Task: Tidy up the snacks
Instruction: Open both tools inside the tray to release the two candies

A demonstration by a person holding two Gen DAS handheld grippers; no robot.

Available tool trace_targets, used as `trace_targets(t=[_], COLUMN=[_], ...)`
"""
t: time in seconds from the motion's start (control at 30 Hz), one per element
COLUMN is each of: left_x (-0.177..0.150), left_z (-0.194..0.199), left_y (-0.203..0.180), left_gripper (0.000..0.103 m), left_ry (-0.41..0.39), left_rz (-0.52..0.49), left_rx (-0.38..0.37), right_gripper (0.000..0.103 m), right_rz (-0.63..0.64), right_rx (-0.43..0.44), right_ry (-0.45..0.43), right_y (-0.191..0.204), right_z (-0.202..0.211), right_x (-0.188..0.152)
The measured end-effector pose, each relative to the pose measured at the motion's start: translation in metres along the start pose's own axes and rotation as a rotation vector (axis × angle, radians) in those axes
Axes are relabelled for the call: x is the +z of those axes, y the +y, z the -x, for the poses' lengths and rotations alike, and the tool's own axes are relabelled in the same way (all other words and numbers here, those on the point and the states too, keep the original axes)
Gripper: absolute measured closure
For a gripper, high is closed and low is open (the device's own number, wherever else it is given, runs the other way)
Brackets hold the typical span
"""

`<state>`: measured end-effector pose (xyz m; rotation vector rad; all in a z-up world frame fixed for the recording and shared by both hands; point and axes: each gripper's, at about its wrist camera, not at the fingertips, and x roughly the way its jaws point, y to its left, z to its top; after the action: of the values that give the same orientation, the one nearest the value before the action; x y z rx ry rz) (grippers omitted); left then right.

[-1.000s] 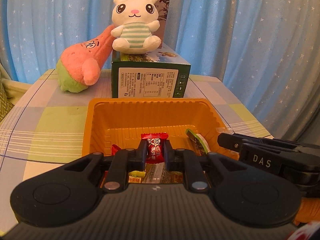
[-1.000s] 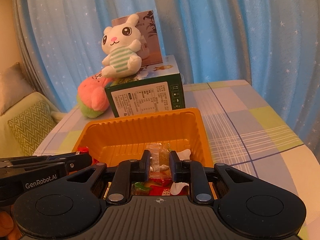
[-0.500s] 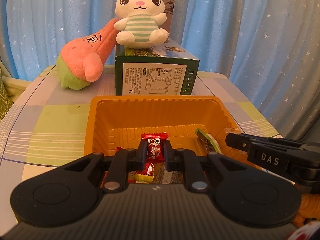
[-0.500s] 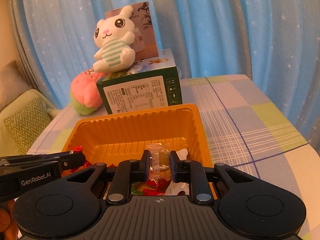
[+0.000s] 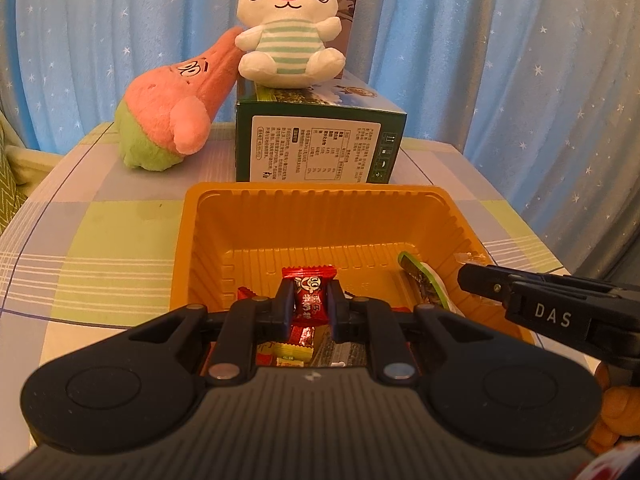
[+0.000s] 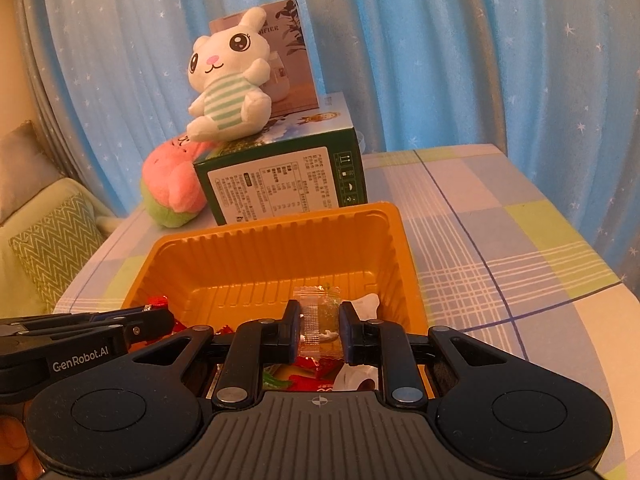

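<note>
Warm, fairly dim indoor light casts an orange tint over both views. Fisheye bending curves the curtain (image 5: 500, 60) and worktop (image 6: 500, 220) at the edges, and corners darken. Focus is reasonably sharp, shadows soft.

Backdrop: blue curtain (image 5: 500, 80), pleated, scattered with small white stars, hanging across the whole width ahead of the claw. A greyer fold of curtain (image 6: 32, 60) hangs at the far left in the right wrist view.

Table (image 6: 520, 248): covered in a checked cloth of pale blue, green and lilac squares with thin dark lines.

Seating: pale green sofa (image 6: 68, 200) to the left of the claw, with a green zigzag-patterned cushion (image 6: 52, 248) and a grey-brown cushion (image 6: 24, 164) behind it.

Light: warm, yellowish, indoor.
</note>
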<state>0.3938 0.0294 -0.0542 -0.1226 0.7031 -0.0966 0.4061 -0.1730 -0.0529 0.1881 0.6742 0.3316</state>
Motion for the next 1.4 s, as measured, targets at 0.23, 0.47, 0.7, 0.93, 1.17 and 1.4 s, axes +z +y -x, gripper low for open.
trace_targets(t=[0.23, 0.47, 0.7, 0.93, 1.17, 1.4], left_x=[-0.002, -0.002, -0.003, -0.005, -0.005, -0.006], left_z=[-0.003, -0.001, -0.002, -0.002, -0.002, -0.002], left_y=[0.000, 0.009, 0.011, 0.012, 0.013, 0.016], left_gripper=[0.065, 0.065, 0.065, 0.065, 0.065, 0.064], left_ry=[-0.015, -0.025, -0.012, -0.012, -0.012, -0.003], left_rz=[0.014, 0.041, 0.033, 0.034, 0.033, 0.038], left_rx=[-0.008, 0.027, 0.034, 0.043, 0.047, 0.061], right_gripper=[0.083, 0.083, 0.083, 0.083, 0.082, 0.038], right_rz=[-0.004, -0.018, -0.018, -0.022, -0.024, -0.073], right_rx=[0.002, 0.005, 0.018, 0.032, 0.067, 0.068], right_ry=[-0.001, -0.002, -0.006, -0.010, -0.035, -0.092], right_y=[0.000, 0.000, 0.002, 0.005, 0.007, -0.002], right_z=[0.001, 0.001, 0.001, 0.001, 0.001, 0.005], right_x=[0.000, 0.001, 0.002, 0.003, 0.003, 0.005])
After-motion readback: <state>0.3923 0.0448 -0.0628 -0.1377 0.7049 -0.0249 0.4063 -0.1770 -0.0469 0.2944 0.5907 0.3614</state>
